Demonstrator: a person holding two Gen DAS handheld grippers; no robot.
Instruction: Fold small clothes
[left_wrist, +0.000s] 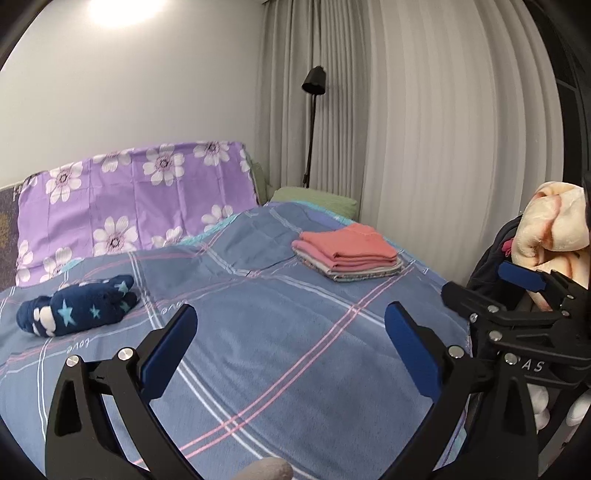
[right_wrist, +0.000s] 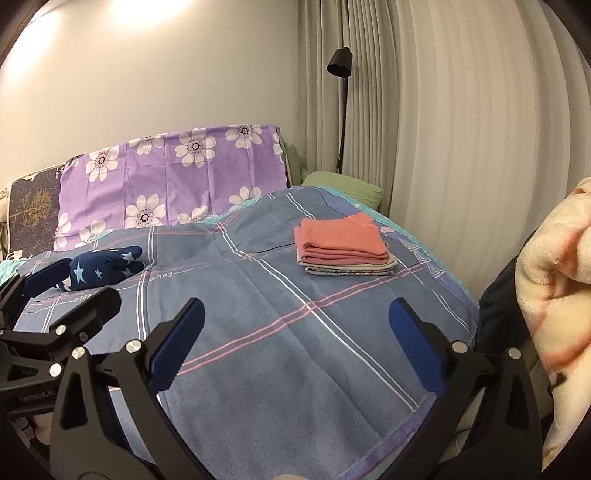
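Observation:
A crumpled navy garment with pale stars (left_wrist: 77, 310) (right_wrist: 103, 267) lies at the left of the bed. At the far right rests a neat stack of folded clothes (left_wrist: 347, 253) (right_wrist: 343, 245), salmon pink on top. My left gripper (left_wrist: 291, 332) hovers open over the blue plaid bedspread (left_wrist: 280, 369), nothing between its fingers. My right gripper (right_wrist: 297, 314) is also open and empty, above the bedspread (right_wrist: 295, 369) near its front edge. Each gripper shows in the other's view: the right gripper (left_wrist: 495, 288) at the right edge, the left gripper (right_wrist: 70, 291) at the left, just in front of the navy garment.
A purple flowered cover (left_wrist: 136, 206) stands along the headboard by the wall. A black floor lamp (left_wrist: 314, 122) and grey curtains (left_wrist: 424, 129) are behind the bed. A cream fleece blanket (right_wrist: 554, 295) is heaped over dark fabric at the bed's right side.

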